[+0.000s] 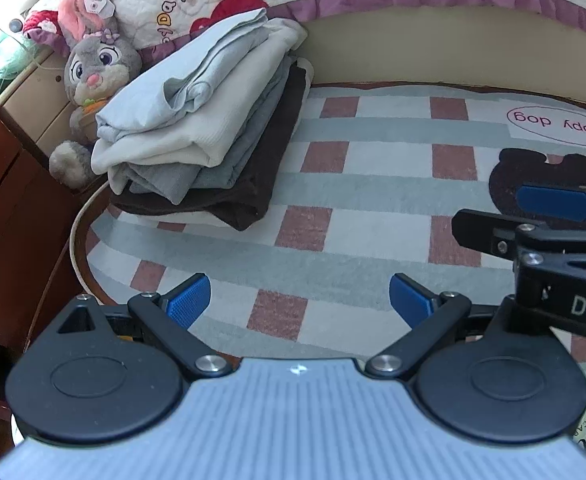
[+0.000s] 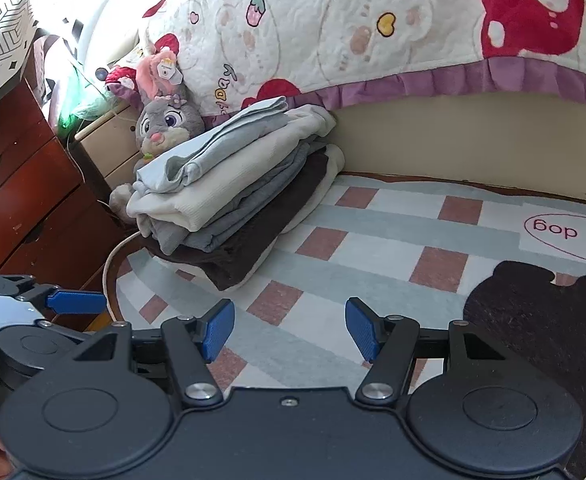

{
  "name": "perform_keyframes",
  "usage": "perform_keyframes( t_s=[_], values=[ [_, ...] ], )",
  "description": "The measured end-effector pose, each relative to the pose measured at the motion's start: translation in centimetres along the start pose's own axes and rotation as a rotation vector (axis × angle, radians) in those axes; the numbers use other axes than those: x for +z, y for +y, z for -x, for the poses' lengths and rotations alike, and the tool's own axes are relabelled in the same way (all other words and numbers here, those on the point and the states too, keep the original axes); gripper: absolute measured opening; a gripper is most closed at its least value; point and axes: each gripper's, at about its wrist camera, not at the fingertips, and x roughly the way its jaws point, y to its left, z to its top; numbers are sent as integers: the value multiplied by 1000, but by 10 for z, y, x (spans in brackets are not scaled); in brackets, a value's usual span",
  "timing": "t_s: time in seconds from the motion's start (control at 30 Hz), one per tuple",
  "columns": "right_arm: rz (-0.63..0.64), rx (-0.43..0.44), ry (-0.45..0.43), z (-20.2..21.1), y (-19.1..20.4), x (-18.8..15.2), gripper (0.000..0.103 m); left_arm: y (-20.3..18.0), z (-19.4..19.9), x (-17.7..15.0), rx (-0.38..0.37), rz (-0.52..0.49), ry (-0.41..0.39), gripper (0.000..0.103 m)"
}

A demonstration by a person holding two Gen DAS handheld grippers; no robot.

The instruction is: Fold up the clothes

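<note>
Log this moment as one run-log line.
left claw open, empty | right claw open, empty | folded clothes stack on checkered rug beside plush bunny

Checked rug [image 1: 373, 184] (pink, grey, white squares).

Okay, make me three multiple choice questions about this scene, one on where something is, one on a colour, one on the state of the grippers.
1. The stack of folded clothes lies:
A. on the checked rug
B. on the quilt
C. in a drawer

2. The bottom visible garment in the stack is:
A. red
B. dark brown
C. green

3. The left gripper and right gripper are:
A. both shut on cloth
B. one open, one shut
C. both open, holding nothing

Answers: 1 A, the stack rests on the checked rug beside the plush rabbit. 2 B, the dark brown garment shows underneath. 3 C, only rug shows between the spread blue pads.
</note>
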Motion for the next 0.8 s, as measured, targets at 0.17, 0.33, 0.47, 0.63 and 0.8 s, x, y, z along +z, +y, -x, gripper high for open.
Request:
perform_keyframes(
  t_s=[0.17, 0.33, 0.47, 0.63, 0.8],
  values=[
    [-5, -2, 5, -2, -2, -1, 67, 1, -2, 0, 5, 3, 10, 98],
    [-10, -1, 8, -3, -4, -1, 67, 1, -2, 0, 9, 8, 10, 98],
    [-15, -1, 11, -4, -6, -2, 67, 0, -1, -1, 19, 4, 2, 98],
    [-13, -6, 12, -5, -5, -3, 67, 0, -3, -1, 37, -1, 4, 98],
    [-13, -11, 27, -9, -4, -4, 67, 1, -7, -2, 47, -4, 24, 98]
  ],
)
